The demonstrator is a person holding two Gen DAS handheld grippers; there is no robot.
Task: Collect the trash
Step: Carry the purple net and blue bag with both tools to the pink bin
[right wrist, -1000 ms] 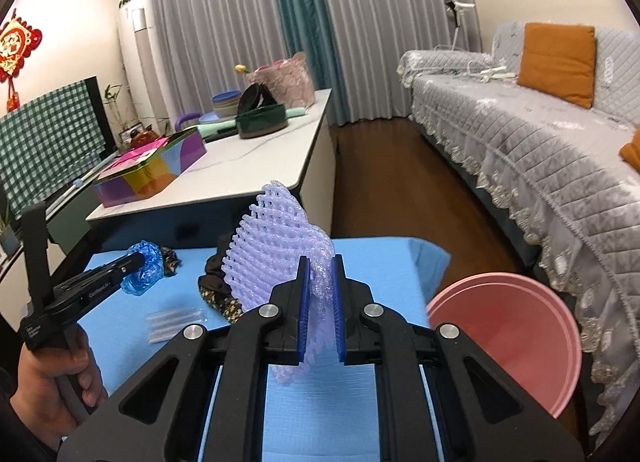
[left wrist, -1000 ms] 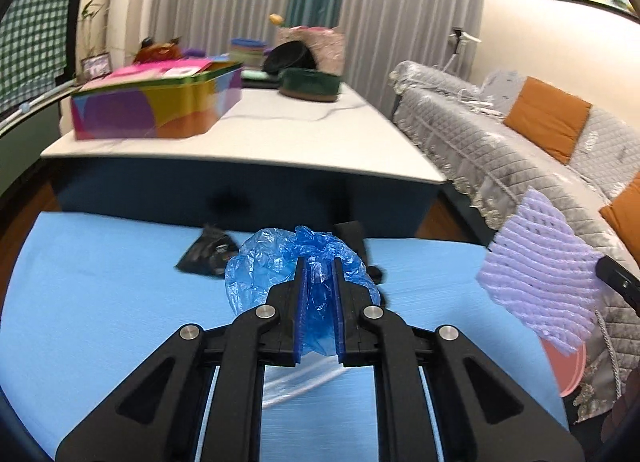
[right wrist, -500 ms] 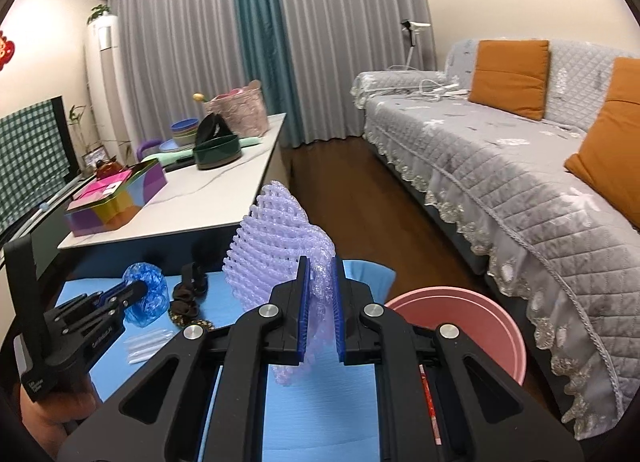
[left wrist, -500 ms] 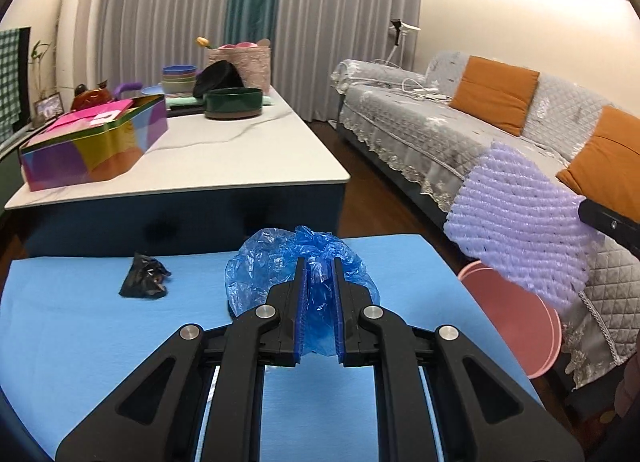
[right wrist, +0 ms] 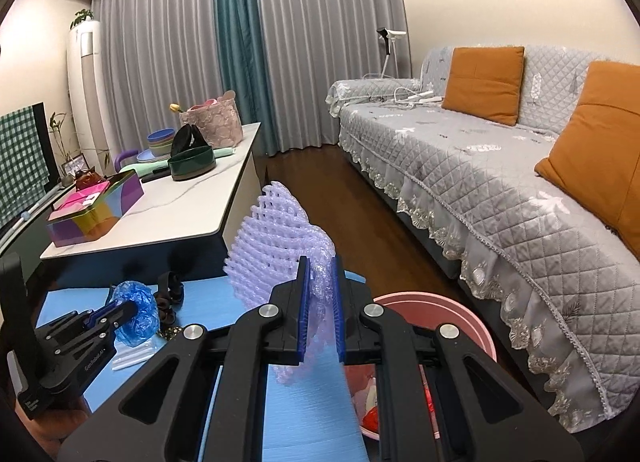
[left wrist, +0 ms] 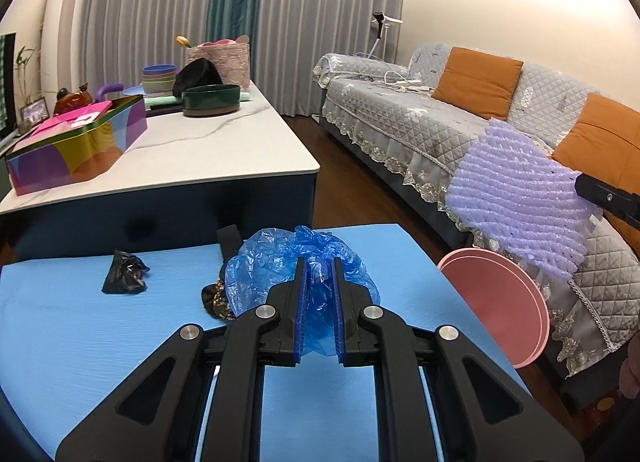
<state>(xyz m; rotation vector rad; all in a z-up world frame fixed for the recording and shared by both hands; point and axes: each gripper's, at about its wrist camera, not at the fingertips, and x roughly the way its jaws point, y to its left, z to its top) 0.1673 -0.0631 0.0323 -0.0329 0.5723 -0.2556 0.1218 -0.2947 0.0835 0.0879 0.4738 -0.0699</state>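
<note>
Swung toward the pink bin (right wrist: 448, 304) off the counter's (left wrist: 80, 334) right edge. Left claw (left wrist: 318, 302) clamped on blue bag (left wrist: 276, 262), right claw (right wrist: 319, 302) on purple foam net (right wrist: 272, 238). Next: over bin, let go.

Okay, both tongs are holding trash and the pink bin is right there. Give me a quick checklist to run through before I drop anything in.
1. Left tongs clamped on the blue plastic bag: ok.
2. Right tongs clamped on the purple foam net: ok.
3. Pink bin open and has room: ok, some trash at the bottom, plenty of space.
4. Foam net directly over the bin mouth: not ok, it hangs above the blue mat's edge, beside the bin.
5. Blue bag over the bin: not ok, it is above the mat, well left of the bin.
6. Trash remaining on the mat: not ok, a black wrapper is there.
</note>
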